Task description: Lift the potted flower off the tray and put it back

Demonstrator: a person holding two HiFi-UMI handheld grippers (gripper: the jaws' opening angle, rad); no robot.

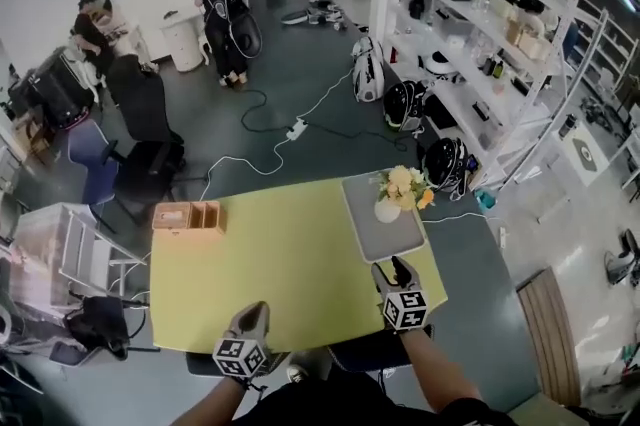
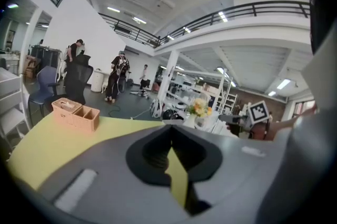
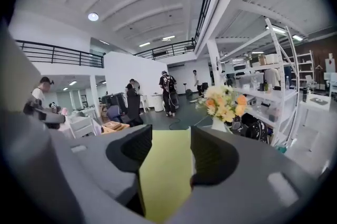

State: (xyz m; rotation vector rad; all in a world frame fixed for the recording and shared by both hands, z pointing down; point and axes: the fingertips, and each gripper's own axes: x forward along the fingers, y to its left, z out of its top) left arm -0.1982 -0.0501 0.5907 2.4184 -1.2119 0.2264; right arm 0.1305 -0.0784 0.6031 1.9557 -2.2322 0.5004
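Note:
The potted flower (image 1: pixel 402 186), yellow and orange blooms in a small white pot, stands at the far end of the grey tray (image 1: pixel 395 236) on the right of the yellow-green table (image 1: pixel 290 264). My right gripper (image 1: pixel 393 266) hovers just short of the tray's near edge, open, with only table showing between its jaws (image 3: pixel 171 136). The flower (image 3: pixel 224 102) is ahead and a little right of it. My left gripper (image 1: pixel 257 308) is over the table's near edge, well left of the tray, its jaws shut and empty (image 2: pixel 171 140). From there the flower (image 2: pixel 199 108) shows far off to the right.
A wooden organiser box (image 1: pixel 188 215) sits at the table's far left corner. White shelving (image 1: pixel 480 44) runs along the right, with bags on the floor below. Chairs (image 1: pixel 140 114), a white cart (image 1: pixel 70 254), a floor cable and people stand beyond and to the left of the table.

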